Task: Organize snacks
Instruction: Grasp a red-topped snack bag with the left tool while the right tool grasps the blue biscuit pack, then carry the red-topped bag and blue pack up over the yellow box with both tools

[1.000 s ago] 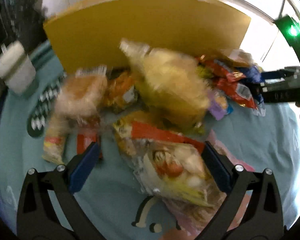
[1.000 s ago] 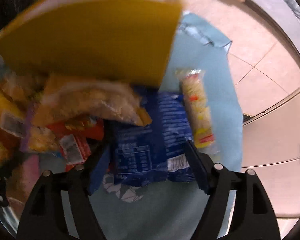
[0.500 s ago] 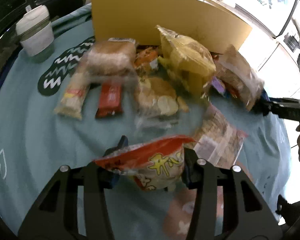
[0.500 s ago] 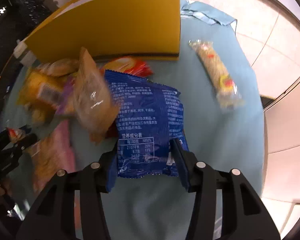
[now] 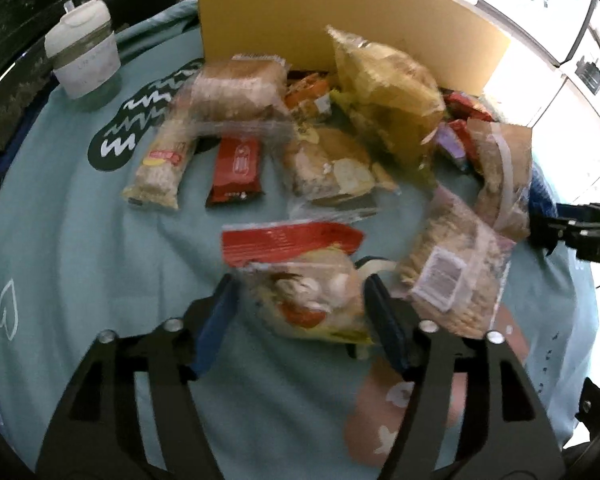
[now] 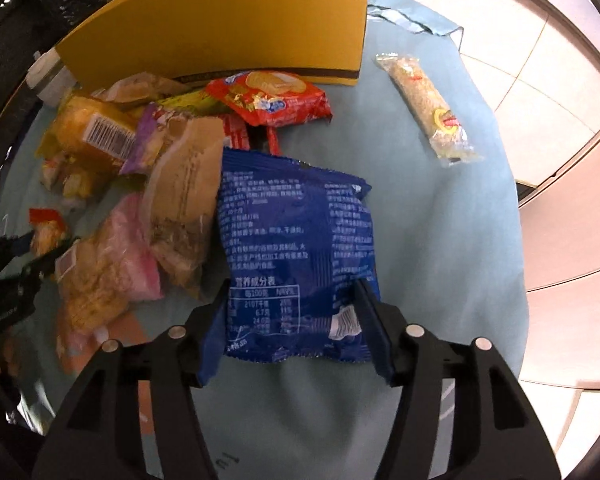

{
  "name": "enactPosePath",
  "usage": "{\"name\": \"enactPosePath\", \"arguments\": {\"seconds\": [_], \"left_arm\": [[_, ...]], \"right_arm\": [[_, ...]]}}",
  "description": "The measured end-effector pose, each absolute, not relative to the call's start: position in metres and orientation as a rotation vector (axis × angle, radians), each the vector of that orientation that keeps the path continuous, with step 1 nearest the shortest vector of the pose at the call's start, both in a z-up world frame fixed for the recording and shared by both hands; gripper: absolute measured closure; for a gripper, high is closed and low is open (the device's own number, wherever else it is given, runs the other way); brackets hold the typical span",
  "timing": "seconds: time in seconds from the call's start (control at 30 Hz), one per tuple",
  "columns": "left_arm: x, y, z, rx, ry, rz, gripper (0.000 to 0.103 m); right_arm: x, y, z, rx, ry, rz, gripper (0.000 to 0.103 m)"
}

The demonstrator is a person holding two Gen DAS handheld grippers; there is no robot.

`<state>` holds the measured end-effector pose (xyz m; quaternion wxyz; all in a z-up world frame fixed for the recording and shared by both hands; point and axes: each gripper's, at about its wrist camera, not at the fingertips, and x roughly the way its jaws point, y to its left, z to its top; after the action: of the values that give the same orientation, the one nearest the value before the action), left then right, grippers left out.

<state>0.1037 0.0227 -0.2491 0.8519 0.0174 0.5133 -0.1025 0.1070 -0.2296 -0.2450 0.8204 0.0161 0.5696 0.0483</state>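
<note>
Both grippers were in the act of setting down sorted snacks. The left gripper (image 5: 300,308) had just been opening its jaws around a clear packet with a red top band (image 5: 300,276), which lay between the pads on the near side of the cloth; the left pad stood clear of it, and whether the right pad touched could not be told. The right gripper (image 6: 292,320) had likewise just been opening, its jaws straddling the near end of a blue foil bag (image 6: 296,256); the pads sat close against the bag's edges, so a light hold could not be ruled out. The next move likely called for backing each gripper off cleanly, then choosing another packet from the pile, where overlapping wrappers would make a single pick fiddly. The rest of the snacks lay heaped before a yellow cardboard box (image 5: 340,20) at the far side, with a rice-cracker roll (image 6: 428,108) alone to the far right. Everything rested on a pale blue tablecloth (image 5: 80,260) with cartoon prints; a lidded cup (image 5: 86,62) stood far left, and cream floor tiles (image 6: 520,72) showed beyond the table.
</note>
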Motion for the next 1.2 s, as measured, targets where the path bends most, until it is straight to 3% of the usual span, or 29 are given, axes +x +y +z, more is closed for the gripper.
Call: {"name": "enactPosePath", "arguments": {"seconds": [0.17,0.37,0.4,0.47,0.57,1.2], "left_arm": [[0.102,0.022,-0.251,0.061,1.073,-0.223,0.032],[0.105,0.028,-0.248,0.028,1.072,-0.21,0.04],[0.106,0.029,-0.248,0.028,1.071,-0.205,0.043],[0.108,0.032,-0.247,0.037,1.069,-0.182,0.059],[0.111,0.035,-0.246,0.026,1.081,-0.177,0.061],[0.098,0.041,-0.205,-0.018,1.01,-0.168,0.062]], "right_arm": [[0.114,-0.235,-0.253,0.095,1.25,0.096,0.031],[0.123,-0.248,-0.257,0.189,1.252,0.109,0.017],[0.123,-0.247,-0.257,0.184,1.246,0.096,0.018],[0.121,-0.244,-0.255,0.17,1.234,0.073,0.034],[0.118,-0.249,-0.252,0.211,1.227,0.097,0.044],[0.096,-0.258,-0.208,0.26,1.162,0.153,0.055]]}}
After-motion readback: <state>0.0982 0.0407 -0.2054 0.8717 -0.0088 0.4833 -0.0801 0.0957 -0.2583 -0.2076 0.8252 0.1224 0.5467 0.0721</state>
